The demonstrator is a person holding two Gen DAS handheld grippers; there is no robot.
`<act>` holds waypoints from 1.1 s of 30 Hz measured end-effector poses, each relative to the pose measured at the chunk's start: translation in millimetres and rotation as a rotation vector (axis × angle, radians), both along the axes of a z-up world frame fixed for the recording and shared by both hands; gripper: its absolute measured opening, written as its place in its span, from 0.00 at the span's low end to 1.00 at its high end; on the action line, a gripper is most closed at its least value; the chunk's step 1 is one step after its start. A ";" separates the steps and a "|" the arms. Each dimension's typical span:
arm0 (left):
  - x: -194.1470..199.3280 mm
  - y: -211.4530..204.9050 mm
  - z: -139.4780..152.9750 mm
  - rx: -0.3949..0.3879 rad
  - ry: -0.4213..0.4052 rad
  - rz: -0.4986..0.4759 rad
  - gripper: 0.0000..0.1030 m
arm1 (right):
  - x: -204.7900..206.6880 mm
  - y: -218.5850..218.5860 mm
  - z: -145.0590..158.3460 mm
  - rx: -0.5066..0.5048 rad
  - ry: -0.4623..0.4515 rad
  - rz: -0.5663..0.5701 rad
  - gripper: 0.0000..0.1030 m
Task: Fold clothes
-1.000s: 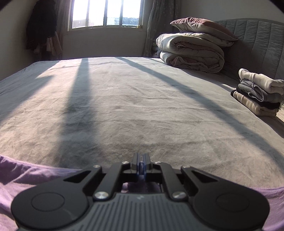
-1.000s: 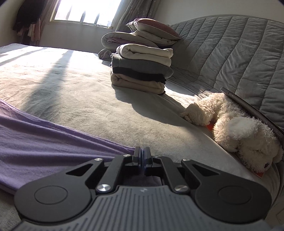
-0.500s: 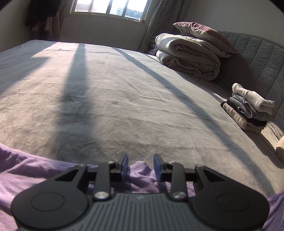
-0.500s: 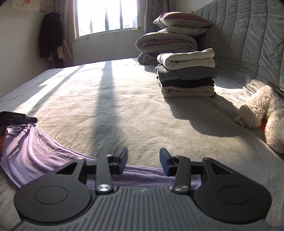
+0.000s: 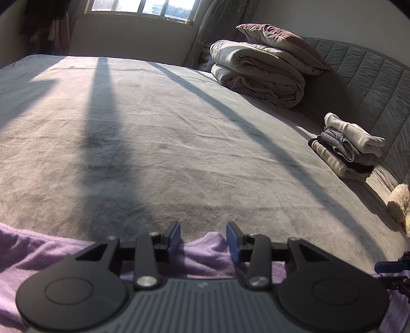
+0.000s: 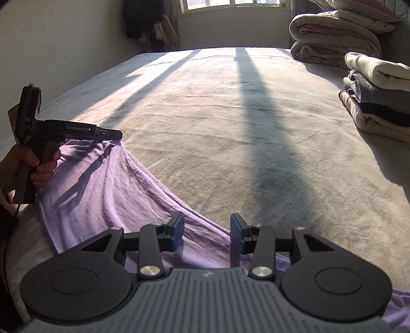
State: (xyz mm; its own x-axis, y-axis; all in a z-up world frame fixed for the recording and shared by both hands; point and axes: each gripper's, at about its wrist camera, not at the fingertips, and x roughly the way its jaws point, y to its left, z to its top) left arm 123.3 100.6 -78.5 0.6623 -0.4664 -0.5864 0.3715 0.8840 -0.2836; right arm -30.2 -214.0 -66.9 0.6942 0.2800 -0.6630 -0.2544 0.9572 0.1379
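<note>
A purple garment [image 6: 102,194] lies spread along the near edge of the grey bed [image 6: 230,115]. In the left wrist view its edge [image 5: 202,246] forms a small raised fold between the fingers of my left gripper [image 5: 202,230]. That gripper's jaws are opening and the pads do not press the cloth. From the right wrist view the left gripper [image 6: 112,134] shows in a hand at the garment's far corner. My right gripper [image 6: 207,225] stands open over the purple cloth, holding nothing. Its tip [image 5: 392,266] shows at the right edge of the left wrist view.
A stack of folded clothes [image 5: 348,151] [image 6: 379,97] sits at the right by the quilted headboard [image 5: 379,84]. Farther back lie a folded duvet with a pillow [image 5: 258,69]. A white plush toy [image 5: 399,202] lies at the right edge. Dark clothes [image 6: 146,20] hang by the window.
Both grippers went from shut on the purple cloth to open and let it go. The right gripper swung left, away from the plush toy. The left one pulled back slightly.
</note>
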 end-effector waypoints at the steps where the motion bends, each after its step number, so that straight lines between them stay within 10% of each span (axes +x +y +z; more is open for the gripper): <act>1: -0.1 -0.3 -0.3 -0.002 0.000 -0.001 0.39 | 1.0 0.5 -0.9 0.002 0.006 0.009 0.43; 8: -3.5 -9.0 -3.5 0.019 0.006 -0.041 0.34 | 10.7 -0.1 -6.9 -0.003 0.052 0.030 0.43; 13: -4.2 -10.9 -6.3 -0.001 0.019 -0.030 0.06 | 8.1 7.6 -7.6 -0.050 0.064 0.055 0.24; 16: -5.9 -9.5 -7.2 -0.039 0.017 -0.002 0.04 | 4.2 9.9 -6.2 -0.067 0.046 0.039 0.06; 23: -11.7 -3.7 2.5 -0.138 -0.064 0.050 0.04 | -10.6 11.4 0.4 -0.117 -0.088 -0.052 0.04; 33: -4.7 -23.4 -11.3 -0.004 -0.054 0.093 0.09 | 10.4 11.7 -16.8 -0.145 -0.060 -0.107 0.06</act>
State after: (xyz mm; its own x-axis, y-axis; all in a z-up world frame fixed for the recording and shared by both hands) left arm 118.6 77.2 -89.7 0.7338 -0.4036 -0.5465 0.3024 0.9144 -0.2692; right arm -19.8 -202.2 -83.7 0.7544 0.1068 -0.6477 -0.1537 0.9880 -0.0161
